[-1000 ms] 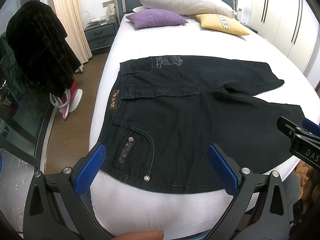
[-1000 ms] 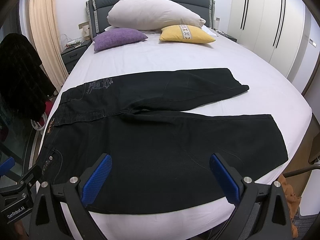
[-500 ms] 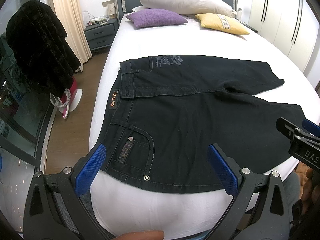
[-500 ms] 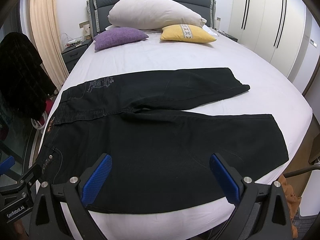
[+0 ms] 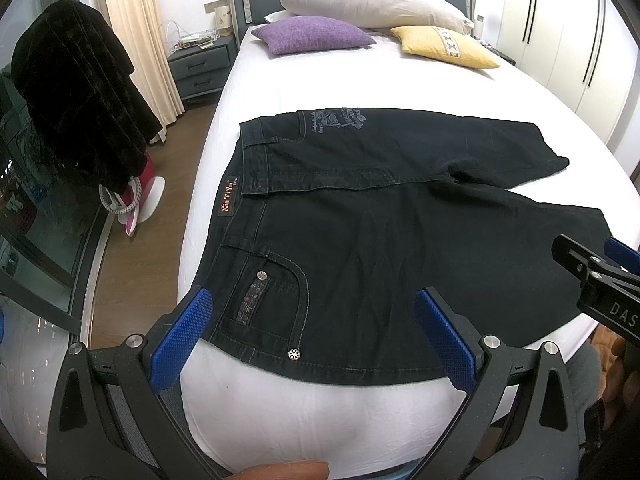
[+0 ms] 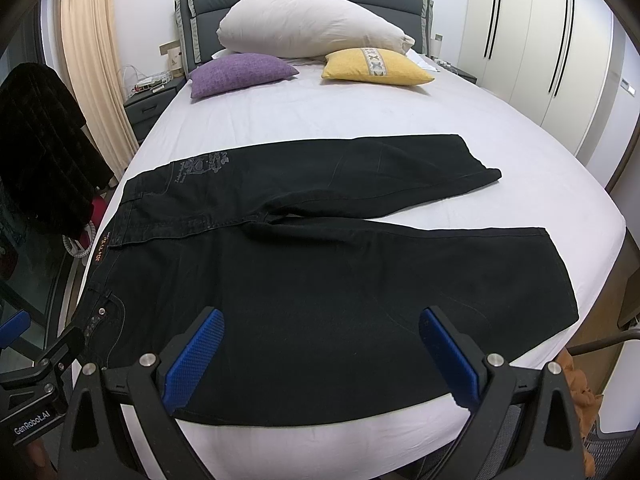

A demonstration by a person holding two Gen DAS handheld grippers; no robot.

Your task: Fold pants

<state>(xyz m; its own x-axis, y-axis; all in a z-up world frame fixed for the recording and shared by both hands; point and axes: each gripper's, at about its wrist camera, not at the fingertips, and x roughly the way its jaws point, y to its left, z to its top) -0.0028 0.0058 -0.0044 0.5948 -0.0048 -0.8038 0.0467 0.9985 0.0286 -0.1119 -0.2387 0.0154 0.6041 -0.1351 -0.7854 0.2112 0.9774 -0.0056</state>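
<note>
Left wrist view. Item: black denim pants point(image 5: 380, 240), spread flat and unfolded across the near part of the white-sheeted bed point(image 5: 360, 80), waistband toward the bed's left side, legs running right and parted in a shallow V. Your left gripper point(image 5: 316, 336) hung above the near hip pocket, its blue-padded jaws spread wide and holding nothing. Your right gripper point(image 5: 592, 268) showed at the right edge over the near leg. Also listed: purple cushion point(image 5: 312, 34), yellow cushion point(image 5: 444, 46), long white pillow point(image 5: 372, 0), a dark garment point(image 5: 76, 92) hanging off to the left.

Right wrist view. The same pants point(image 6: 320, 264) filled the near half of the bed point(image 6: 360, 112), the near leg's hem point(image 6: 560, 272) close to the right edge of the mattress. Your right gripper point(image 6: 320, 356) stood released over the near leg, jaws wide apart and nothing between them. Your left gripper point(image 6: 40, 364) sat at the lower left by the pocket.

Handling note, as judgement: denim of this weight should be limp but fairly heavy, not slippery and not fragile; it likely drags on the sheet. You would do well to pinch the near waistband corner with the left and the near hem with the right, then carry that leg over onto the far one.
</note>
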